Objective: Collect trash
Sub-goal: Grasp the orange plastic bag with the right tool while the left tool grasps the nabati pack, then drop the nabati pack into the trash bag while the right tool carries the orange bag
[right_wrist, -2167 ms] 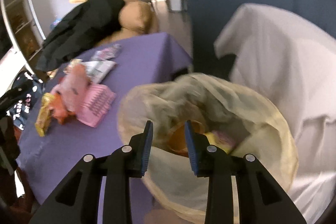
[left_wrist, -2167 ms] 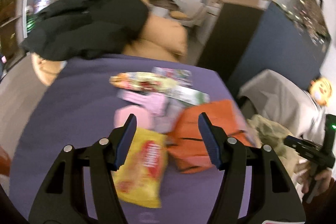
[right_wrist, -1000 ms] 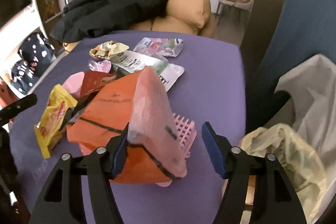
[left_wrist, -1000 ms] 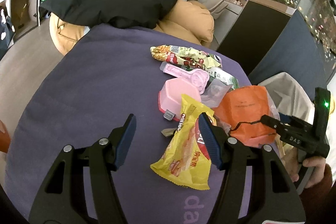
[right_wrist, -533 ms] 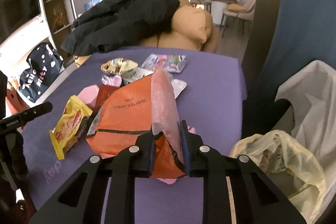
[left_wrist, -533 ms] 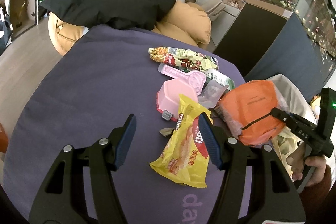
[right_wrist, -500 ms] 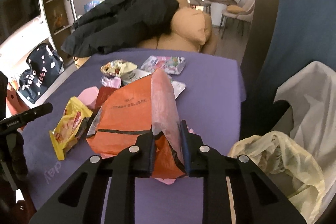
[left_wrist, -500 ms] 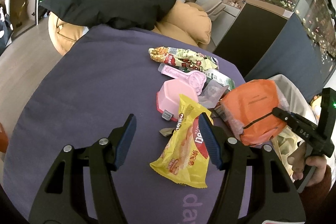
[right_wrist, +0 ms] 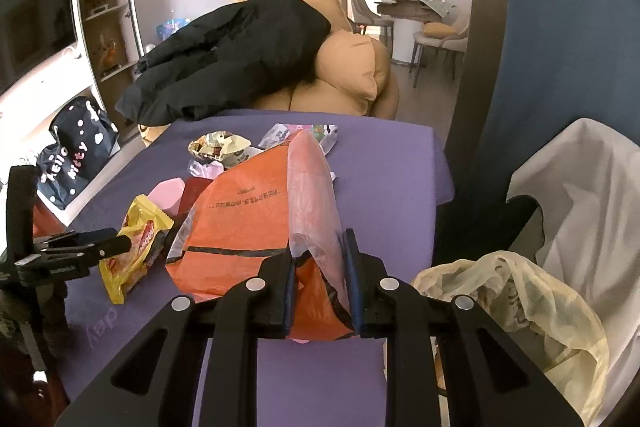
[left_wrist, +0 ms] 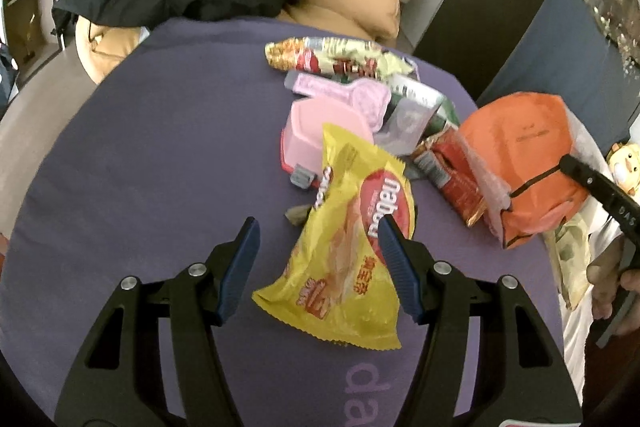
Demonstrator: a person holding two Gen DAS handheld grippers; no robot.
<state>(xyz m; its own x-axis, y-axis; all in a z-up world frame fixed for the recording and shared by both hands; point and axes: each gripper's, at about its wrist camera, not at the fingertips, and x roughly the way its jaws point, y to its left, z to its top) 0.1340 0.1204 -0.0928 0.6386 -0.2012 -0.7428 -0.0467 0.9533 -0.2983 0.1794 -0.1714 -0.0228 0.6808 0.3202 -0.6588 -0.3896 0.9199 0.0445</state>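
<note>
Right gripper [right_wrist: 320,279] clamped on the orange bag [right_wrist: 248,215], its jaws having just closed onto the bag's crumpled lower edge and the clear pink film folded against it; bag sits centre frame in the right wrist view, its far end apparently still over the purple table [right_wrist: 392,179], though whether it touches cannot be told; step in hand reads as carrying this piece off to the trash bag [right_wrist: 520,303], a pale yellowish plastic sack with its mouth slumped at lower right of the same view, just beside the table edge. Left gripper [left_wrist: 318,259] stands open, jaws wide apart, hovering low over the yellow snack wrapper [left_wrist: 348,235] at lower centre of the left wrist view; the right-hand pad overlaps the wrapper's red label in the picture, contact not clear; nothing held. Remaining litter clusters in the upper middle of that view: pink box [left_wrist: 316,135] touching the wrapper's top, red packet [left_wrist: 452,171] beside the orange bag, long green-and-red wrapper [left_wrist: 340,61] farthest off, a pink flat piece [left_wrist: 348,95] between. Next move, by judgement: right hand swings the bag toward the lower right and over the sack's mouth before letting go; the mouth sags, so a drop from directly above looks safest; left should settle over the wrapper's middle and pinch.
</note>
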